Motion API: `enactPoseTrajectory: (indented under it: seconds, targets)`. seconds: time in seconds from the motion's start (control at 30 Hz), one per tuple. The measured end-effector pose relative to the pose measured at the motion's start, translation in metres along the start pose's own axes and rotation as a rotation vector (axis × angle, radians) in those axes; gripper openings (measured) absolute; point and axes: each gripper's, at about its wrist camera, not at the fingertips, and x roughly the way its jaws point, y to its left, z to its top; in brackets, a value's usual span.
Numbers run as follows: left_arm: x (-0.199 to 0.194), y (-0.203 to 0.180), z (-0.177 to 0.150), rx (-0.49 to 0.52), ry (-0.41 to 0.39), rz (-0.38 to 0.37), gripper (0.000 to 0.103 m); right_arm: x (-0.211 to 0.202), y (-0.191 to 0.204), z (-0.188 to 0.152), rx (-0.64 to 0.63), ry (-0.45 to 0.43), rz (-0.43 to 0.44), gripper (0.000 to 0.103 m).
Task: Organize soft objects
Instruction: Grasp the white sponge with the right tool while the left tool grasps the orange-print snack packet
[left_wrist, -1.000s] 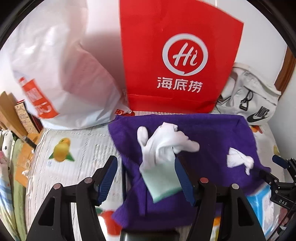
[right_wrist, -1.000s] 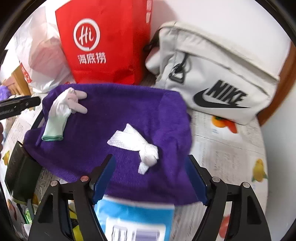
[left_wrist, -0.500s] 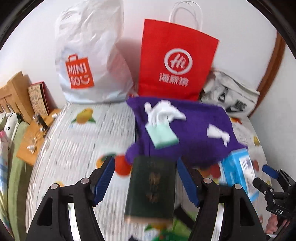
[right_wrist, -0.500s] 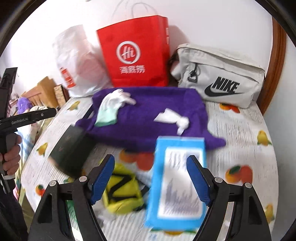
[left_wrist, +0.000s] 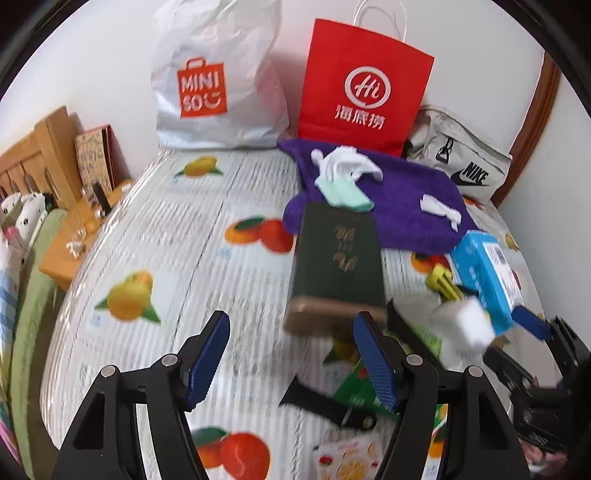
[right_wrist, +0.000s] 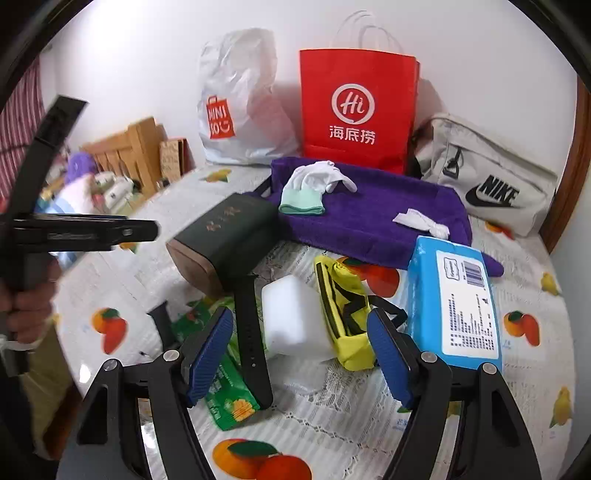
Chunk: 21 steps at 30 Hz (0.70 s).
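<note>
A purple towel (right_wrist: 373, 214) lies at the back of the table, also in the left wrist view (left_wrist: 402, 199). On it lie a white glove with a green cuff (right_wrist: 310, 188) (left_wrist: 343, 177) and a knotted white cloth (right_wrist: 421, 221) (left_wrist: 441, 210). A white sponge block (right_wrist: 295, 317) and a yellow pouch (right_wrist: 343, 302) lie nearer. My right gripper (right_wrist: 301, 347) is open and empty above the sponge and pouch. My left gripper (left_wrist: 291, 354) is open and empty over the tablecloth, near a dark green box (left_wrist: 336, 262).
A blue wipes pack (right_wrist: 458, 299), a black watch strap (right_wrist: 251, 332) and a green packet (right_wrist: 229, 391) lie near the front. A red paper bag (right_wrist: 358, 110), a white Miniso bag (right_wrist: 240, 103) and a grey Nike bag (right_wrist: 487, 173) stand against the wall. Wooden headboard (left_wrist: 33, 158) at left.
Both grippers have pulled back from the purple towel toward the front of the table. The glove and knotted cloth stay on the towel. Both stay open.
</note>
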Motion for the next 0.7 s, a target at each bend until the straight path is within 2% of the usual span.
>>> enactPoseTrajectory:
  seconds: [0.07,0.13,0.17,0.2,0.23,0.33,0.47,0.63,0.7]
  targets:
    - [-0.001,0.008,-0.009,-0.012,0.002,-0.003,0.068,0.012,0.009,-0.002,-0.032,0.022,-0.058,0.072]
    - [-0.002,0.015,-0.017,-0.025,0.006,-0.01,0.068,0.024,0.015,-0.005,-0.066,0.043,-0.104,0.064]
    - [-0.003,0.019,-0.022,-0.026,0.008,-0.019,0.068,0.03,0.018,-0.005,-0.08,0.058,-0.127,0.057]
    - [-0.004,0.02,-0.025,-0.026,0.007,-0.023,0.068,0.034,0.018,-0.007,-0.086,0.068,-0.141,0.042]
    - [-0.004,0.022,-0.028,-0.026,0.005,-0.028,0.068,0.04,0.019,-0.007,-0.096,0.086,-0.149,0.035]
    - [-0.002,0.027,-0.039,-0.032,0.021,-0.036,0.068,0.035,0.022,-0.006,-0.092,0.067,-0.153,0.033]
    - [0.003,0.028,-0.054,-0.02,0.055,-0.047,0.068,0.01,0.022,-0.001,-0.01,0.004,-0.062,0.033]
    - [0.003,0.012,-0.074,0.024,0.086,-0.074,0.068,-0.019,0.018,-0.006,0.052,-0.045,-0.015,0.033]
    - [0.003,0.004,-0.084,0.043,0.102,-0.079,0.068,-0.026,0.015,-0.01,0.064,-0.053,-0.022,0.033]
